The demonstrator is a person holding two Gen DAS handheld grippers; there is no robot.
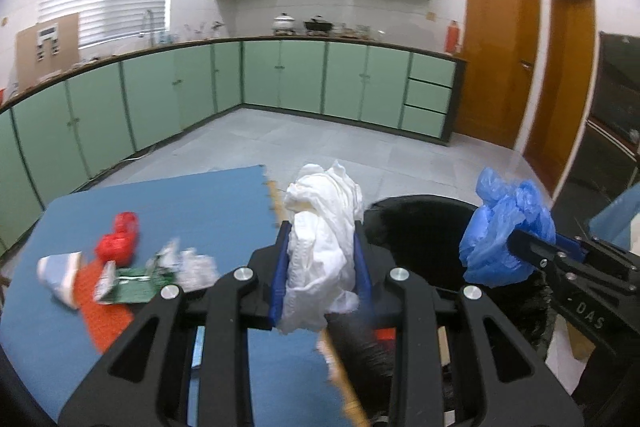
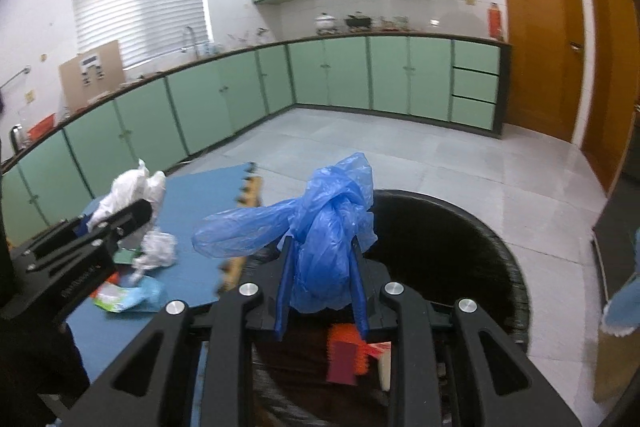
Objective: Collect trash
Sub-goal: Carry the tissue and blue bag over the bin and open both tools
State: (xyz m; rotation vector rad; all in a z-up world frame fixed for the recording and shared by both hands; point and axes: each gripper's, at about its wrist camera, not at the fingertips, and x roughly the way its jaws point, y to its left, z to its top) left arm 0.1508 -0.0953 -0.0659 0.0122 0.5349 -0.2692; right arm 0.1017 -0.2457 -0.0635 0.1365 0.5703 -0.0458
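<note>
**Nearly over the bin: 2 loads held**

Both tongs are clamped on trash. The left tongs [image 1: 322,267] grip a crumpled white paper wad [image 1: 324,227]; the right tongs [image 2: 322,283] grip a knotted blue plastic bag [image 2: 332,227]. The black bin [image 2: 460,247] lies just ahead and below the right tongs, which are nearer; from the left tongs it sits to the right. More scraps [image 1: 132,267] remain on the blue mat [image 1: 180,199].

The left gripper [image 1: 322,259] is clamped on white crumpled paper [image 1: 324,227]; the right gripper [image 2: 326,267] pinches a blue plastic bag [image 2: 328,223].
</note>
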